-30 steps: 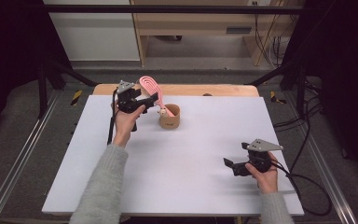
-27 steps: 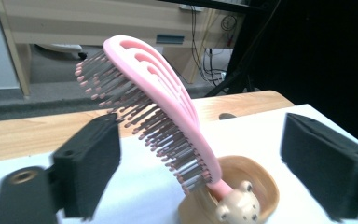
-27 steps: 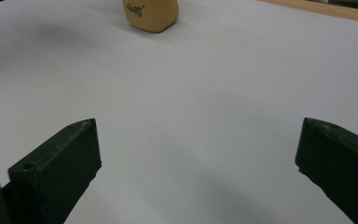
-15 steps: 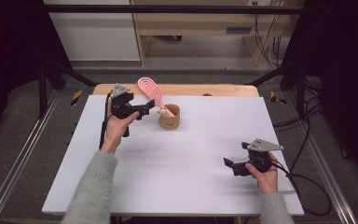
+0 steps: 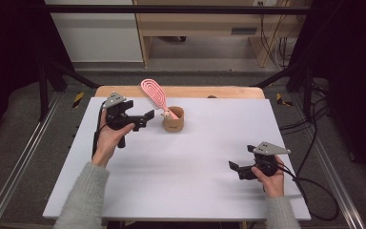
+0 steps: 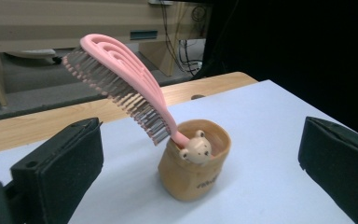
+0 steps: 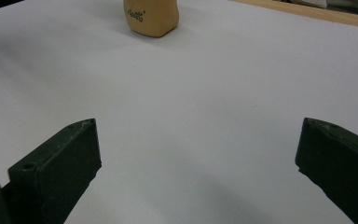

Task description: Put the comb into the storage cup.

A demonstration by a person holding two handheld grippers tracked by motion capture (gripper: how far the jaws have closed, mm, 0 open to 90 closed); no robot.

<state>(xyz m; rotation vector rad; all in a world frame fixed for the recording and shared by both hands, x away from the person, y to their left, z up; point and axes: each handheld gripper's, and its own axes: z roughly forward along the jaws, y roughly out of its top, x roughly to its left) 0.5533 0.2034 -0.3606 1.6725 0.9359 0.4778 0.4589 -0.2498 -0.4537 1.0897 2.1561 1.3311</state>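
While L gripper [image 5: 147, 117] gapes wide w/ nothing between, ribbed pink plastic brush [image 6: 121, 79] leans in squat tan cup [image 6: 193, 161].

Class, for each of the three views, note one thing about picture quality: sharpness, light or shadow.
High view: soft overall, dark surroundings, the white table evenly lit. Left gripper view: pink brush and tan cup fairly sharp, near jaws softer. Right gripper view: the cup is cut off at the top edge, faint shadows on the table.
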